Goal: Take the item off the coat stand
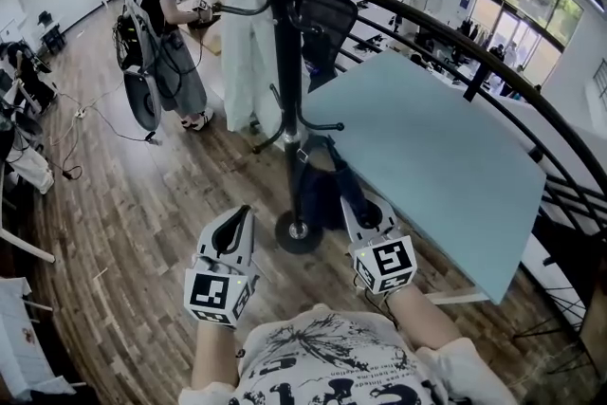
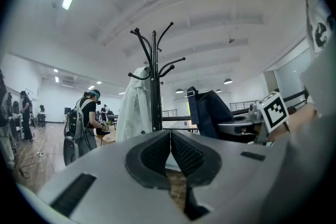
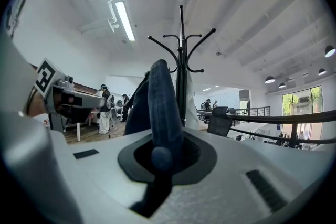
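Note:
The black coat stand (image 1: pixel 282 62) rises from its round base in front of me. A dark blue bag (image 1: pixel 318 185) hangs low on it by a strap, and a white coat (image 1: pixel 248 33) hangs higher on the far side. My right gripper (image 1: pixel 353 204) is shut on the bag's blue strap (image 3: pixel 161 107), which runs up between its jaws in the right gripper view. To the left of the base, my left gripper (image 1: pixel 245 213) is shut with nothing in it (image 2: pixel 170 136). In the left gripper view the bag (image 2: pixel 210 113) shows beside the pole (image 2: pixel 154 86).
A pale blue table (image 1: pixel 427 156) stands close on the right, with a curved black railing (image 1: pixel 493 62) behind it. A person with a backpack (image 1: pixel 161 24) stands at the far left on the wood floor. A dark office chair (image 1: pixel 327 14) sits behind the stand.

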